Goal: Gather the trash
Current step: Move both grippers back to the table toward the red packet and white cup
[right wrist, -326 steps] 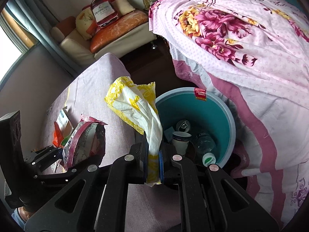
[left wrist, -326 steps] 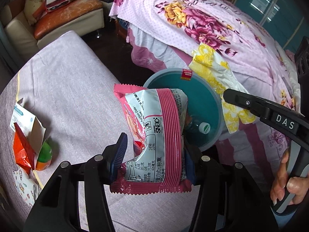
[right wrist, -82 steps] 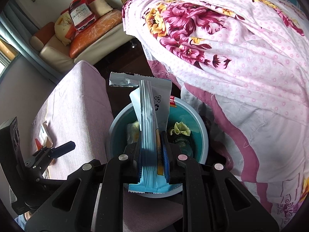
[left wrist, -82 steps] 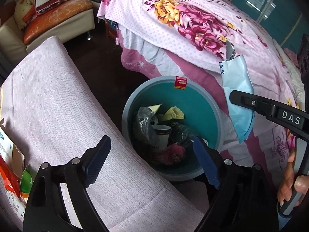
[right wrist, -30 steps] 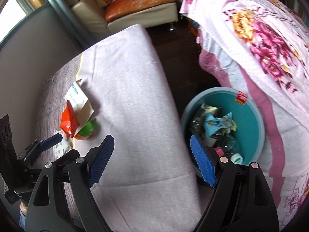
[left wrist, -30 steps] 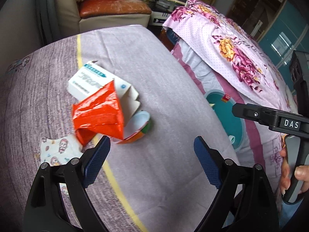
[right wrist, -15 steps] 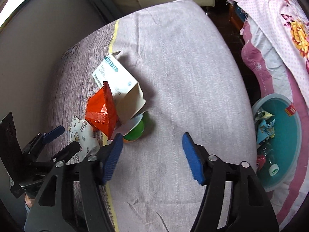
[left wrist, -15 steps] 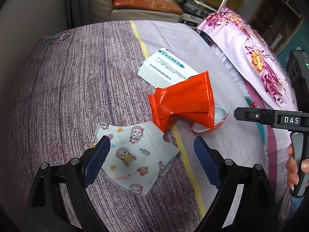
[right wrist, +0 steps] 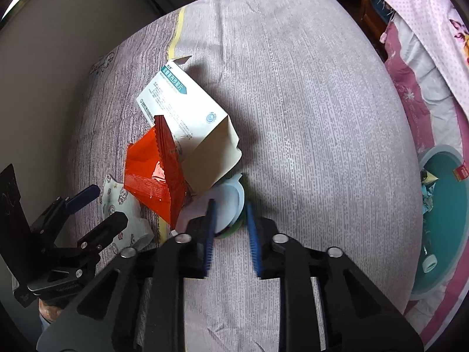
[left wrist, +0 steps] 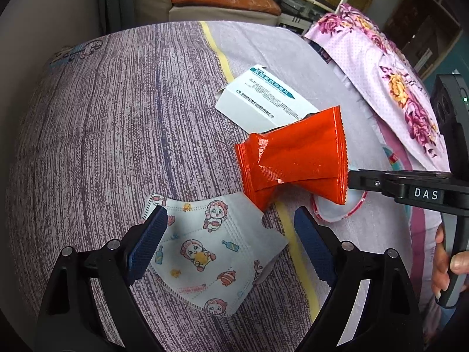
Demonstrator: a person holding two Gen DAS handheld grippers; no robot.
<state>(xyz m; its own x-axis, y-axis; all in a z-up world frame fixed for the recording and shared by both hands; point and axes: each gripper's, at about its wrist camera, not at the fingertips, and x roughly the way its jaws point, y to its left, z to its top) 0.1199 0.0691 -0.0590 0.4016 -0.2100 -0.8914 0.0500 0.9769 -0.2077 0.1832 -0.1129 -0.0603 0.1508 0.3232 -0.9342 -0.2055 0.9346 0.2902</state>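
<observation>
A pile of trash lies on the purple mattress: a cartoon-print face mask, an orange wrapper, an opened white medicine box and a small green cup with a white lid. My left gripper hangs open just above the mask, one finger at each side of it. My right gripper has its jaws closing on the near edge of the cup, which fills the narrow gap between the blue pads. The box and wrapper lean over the cup's far side.
A teal bin with trash in it stands on the floor to the right, between the mattress and a bed with a pink floral cover. A sofa with an orange cushion is at the back. A hand holds the right gripper's handle.
Both grippers swung from the bin to the trash pile and came lower. The right jaws narrowed from wide open to a small gap around the cup. The left stayed open, now over the mask.
</observation>
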